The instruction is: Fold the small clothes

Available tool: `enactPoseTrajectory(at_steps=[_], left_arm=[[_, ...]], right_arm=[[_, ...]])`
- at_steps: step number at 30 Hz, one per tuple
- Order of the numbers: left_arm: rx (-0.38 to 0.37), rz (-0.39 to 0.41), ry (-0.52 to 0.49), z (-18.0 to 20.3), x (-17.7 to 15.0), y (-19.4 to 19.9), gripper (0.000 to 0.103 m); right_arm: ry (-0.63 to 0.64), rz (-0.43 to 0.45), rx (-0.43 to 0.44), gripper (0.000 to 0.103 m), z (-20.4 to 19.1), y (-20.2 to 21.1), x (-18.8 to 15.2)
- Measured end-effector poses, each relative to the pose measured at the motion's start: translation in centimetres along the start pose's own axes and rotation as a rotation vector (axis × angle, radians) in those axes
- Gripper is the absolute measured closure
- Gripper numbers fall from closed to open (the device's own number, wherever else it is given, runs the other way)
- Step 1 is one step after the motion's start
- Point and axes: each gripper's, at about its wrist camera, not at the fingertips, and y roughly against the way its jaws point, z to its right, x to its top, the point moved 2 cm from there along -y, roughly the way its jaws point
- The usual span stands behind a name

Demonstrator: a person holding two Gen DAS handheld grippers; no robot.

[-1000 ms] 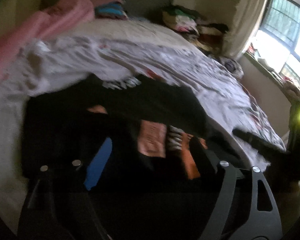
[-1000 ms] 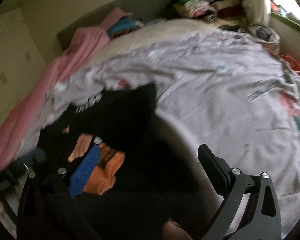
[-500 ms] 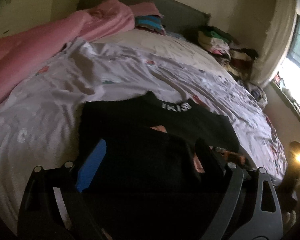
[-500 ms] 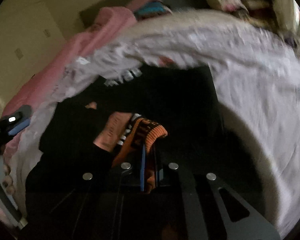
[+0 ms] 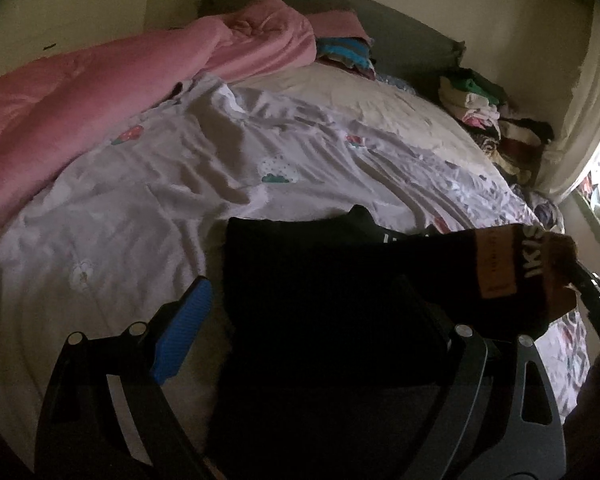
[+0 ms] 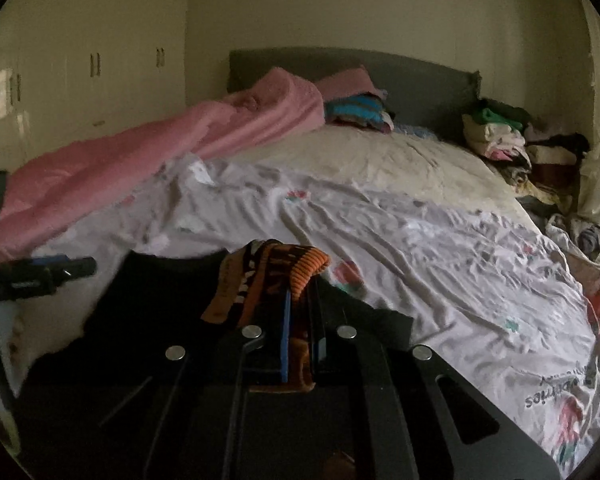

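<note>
Right gripper (image 6: 298, 332) clamped tight on orange ribbed cuff of a black-and-orange knit garment (image 6: 260, 280), lifted off the bed. Left gripper (image 5: 300, 312) spread wide, gripping nothing, jaws just been opening, black cloth between them but untouched. Behind: wrinkled white printed bedsheet (image 5: 148, 184), bunched pink blanket (image 5: 100, 96), grey headboard (image 6: 400, 76).

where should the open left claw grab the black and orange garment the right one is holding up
Take the free black end that droops onto the bed, opposite the orange ribbed cuff where the right claw is shut on the black and orange garment. Come in from the left claw's own side, low over the white sheet: its pads stand apart with nothing between them, and the cloth hangs slack there, probably easy to pinch.
</note>
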Motion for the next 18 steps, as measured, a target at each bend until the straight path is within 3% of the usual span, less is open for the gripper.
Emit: enactPoseTrajectory(at_steps=[14,18], left_arm=[[-0.008,-0.070,-0.101,3.2,-2.7,-3.6,0.020],[-0.024,-0.076,-0.111,3.5,-3.1,-3.9,0.020]], right_arm=[[-0.060,-0.137,-0.084,0.096,2.7,-3.8,-5.8],[-0.069,-0.154,-0.129,0.087,3.1,-4.0,-6.3]])
